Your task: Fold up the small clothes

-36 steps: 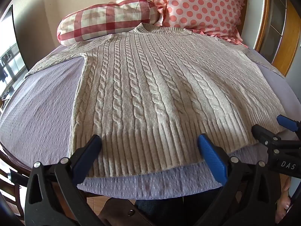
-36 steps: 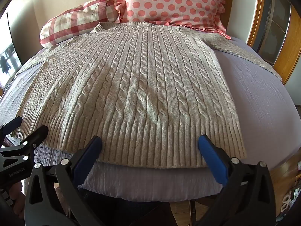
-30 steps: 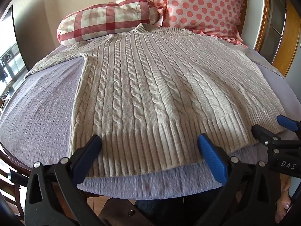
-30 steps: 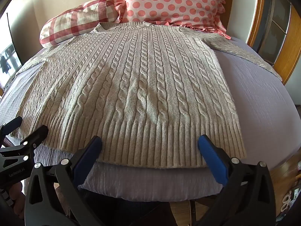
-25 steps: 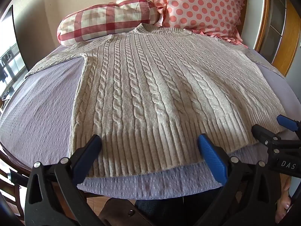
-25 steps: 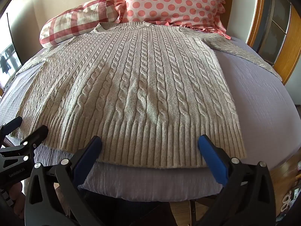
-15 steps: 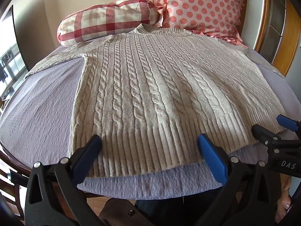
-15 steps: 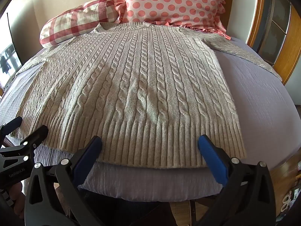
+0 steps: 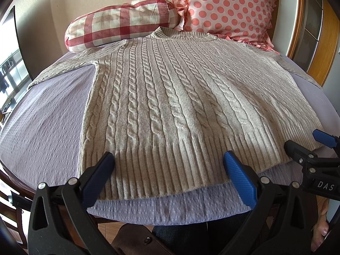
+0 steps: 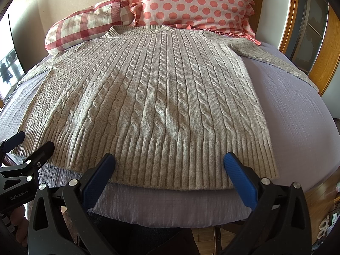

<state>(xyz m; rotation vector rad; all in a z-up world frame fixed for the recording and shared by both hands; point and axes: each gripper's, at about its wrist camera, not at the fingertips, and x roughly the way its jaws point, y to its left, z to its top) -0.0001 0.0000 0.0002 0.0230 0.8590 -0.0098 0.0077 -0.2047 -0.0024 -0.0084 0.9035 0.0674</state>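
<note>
A beige cable-knit sweater (image 9: 180, 97) lies flat and face up on a lilac cover (image 9: 42, 131), neck at the far side, sleeves spread out to both sides. It also shows in the right wrist view (image 10: 153, 97). My left gripper (image 9: 170, 165) is open and empty, its blue pads hovering over the ribbed hem near the left part. My right gripper (image 10: 170, 165) is open and empty over the hem's right part. The right gripper also shows at the right edge of the left wrist view (image 9: 308, 148), and the left gripper at the left edge of the right wrist view (image 10: 27, 148).
A red checked bolster pillow (image 9: 123, 21) and a pink polka-dot pillow (image 9: 229, 6) lie behind the sweater's neck. A wooden frame (image 9: 323, 42) stands at the right. The near edge of the cover (image 10: 170, 208) drops off just under the grippers.
</note>
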